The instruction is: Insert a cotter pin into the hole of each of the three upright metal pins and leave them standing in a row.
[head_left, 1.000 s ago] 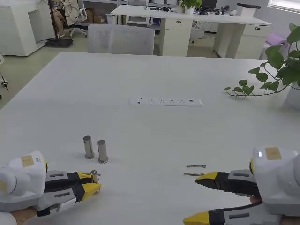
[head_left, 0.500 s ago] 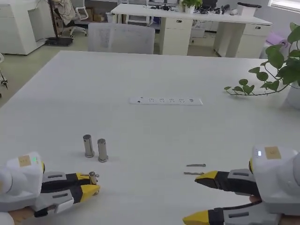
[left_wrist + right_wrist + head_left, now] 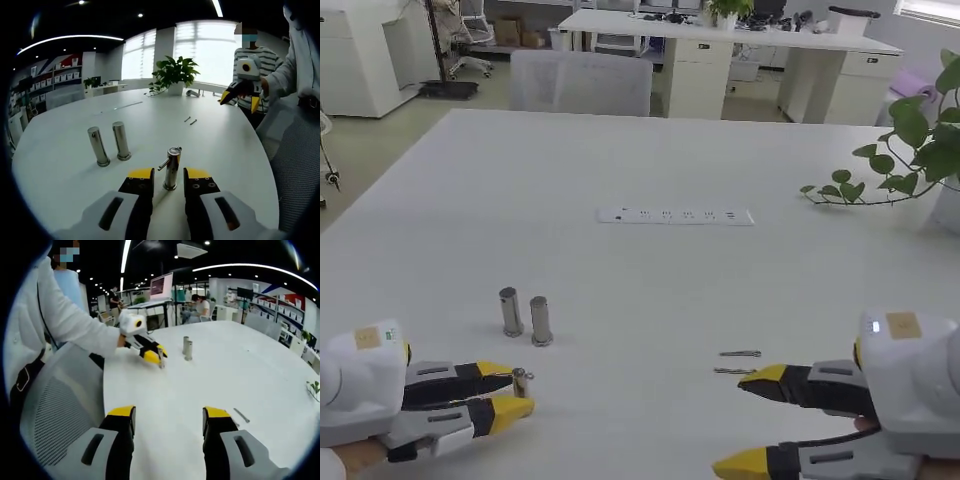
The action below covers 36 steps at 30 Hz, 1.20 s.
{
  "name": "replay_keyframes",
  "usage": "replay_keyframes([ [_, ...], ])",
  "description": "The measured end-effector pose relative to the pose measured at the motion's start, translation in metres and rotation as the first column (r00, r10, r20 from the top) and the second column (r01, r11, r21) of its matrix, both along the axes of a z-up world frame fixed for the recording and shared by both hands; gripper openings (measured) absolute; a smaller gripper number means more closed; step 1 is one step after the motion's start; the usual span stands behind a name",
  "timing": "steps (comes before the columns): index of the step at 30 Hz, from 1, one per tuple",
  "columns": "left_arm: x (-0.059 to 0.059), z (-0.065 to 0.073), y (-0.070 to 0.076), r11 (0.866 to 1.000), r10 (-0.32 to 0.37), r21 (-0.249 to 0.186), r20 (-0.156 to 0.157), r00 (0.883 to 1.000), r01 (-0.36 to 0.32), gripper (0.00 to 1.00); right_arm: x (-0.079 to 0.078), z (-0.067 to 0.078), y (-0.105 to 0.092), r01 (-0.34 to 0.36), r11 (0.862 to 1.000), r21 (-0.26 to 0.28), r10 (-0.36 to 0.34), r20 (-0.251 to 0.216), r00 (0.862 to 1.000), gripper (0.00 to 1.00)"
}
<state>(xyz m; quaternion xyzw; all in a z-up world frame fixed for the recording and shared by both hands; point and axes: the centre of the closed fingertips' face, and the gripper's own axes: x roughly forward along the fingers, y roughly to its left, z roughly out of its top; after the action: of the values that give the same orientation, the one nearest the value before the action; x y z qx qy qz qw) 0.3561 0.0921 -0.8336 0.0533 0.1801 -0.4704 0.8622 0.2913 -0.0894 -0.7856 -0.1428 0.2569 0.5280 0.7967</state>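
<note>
Two bare upright metal pins stand side by side on the white table. A third metal pin with a cotter pin through its top stands just in front of them. In the left gripper view this pinned one rises between the tips of my left gripper, which is open with gaps on both sides. Two loose cotter pins lie just beyond my right gripper, open and holding nothing. The right gripper view shows one cotter pin beside its right jaw.
A white power strip lies mid-table. A leafy plant stands at the right edge. A grey chair sits at the far side. The near table edge runs just under both grippers.
My left gripper has drawn back a little toward me and its jaws have parted. The pin with the cotter pin stands free at their tips. The right gripper has stayed put.
</note>
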Motion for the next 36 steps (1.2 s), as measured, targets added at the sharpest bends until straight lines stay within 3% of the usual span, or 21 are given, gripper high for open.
replay_keyframes([
  [16, -0.014, 0.022, 0.003, 0.997, 0.040, -0.058, -0.018, 0.999, -0.041, 0.48, 0.000, -0.003, -0.004, 0.005, 1.000, 0.005, -0.005, -0.001, 1.000, 0.58],
  [20, -0.022, 0.030, 0.002, 0.995, 0.044, -0.086, -0.037, 0.998, -0.047, 0.55, 0.001, -0.005, -0.006, 0.004, 1.000, 0.002, -0.004, -0.003, 1.000, 0.58],
  [22, -0.025, 0.032, 0.002, 0.992, 0.058, -0.104, -0.062, 0.996, -0.064, 0.61, 0.001, -0.006, -0.006, 0.003, 1.000, 0.004, -0.003, -0.006, 1.000, 0.58],
  [31, -0.043, 0.035, 0.009, 0.992, 0.078, -0.096, -0.082, 0.994, -0.086, 0.73, 0.002, -0.011, -0.005, -0.009, 1.000, 0.000, 0.009, -0.009, 1.000, 0.58],
  [36, -0.050, 0.040, 0.011, 0.987, 0.098, -0.115, -0.089, 0.991, -0.108, 0.79, 0.002, -0.013, -0.004, -0.019, 1.000, -0.004, 0.019, -0.011, 1.000, 0.58],
])
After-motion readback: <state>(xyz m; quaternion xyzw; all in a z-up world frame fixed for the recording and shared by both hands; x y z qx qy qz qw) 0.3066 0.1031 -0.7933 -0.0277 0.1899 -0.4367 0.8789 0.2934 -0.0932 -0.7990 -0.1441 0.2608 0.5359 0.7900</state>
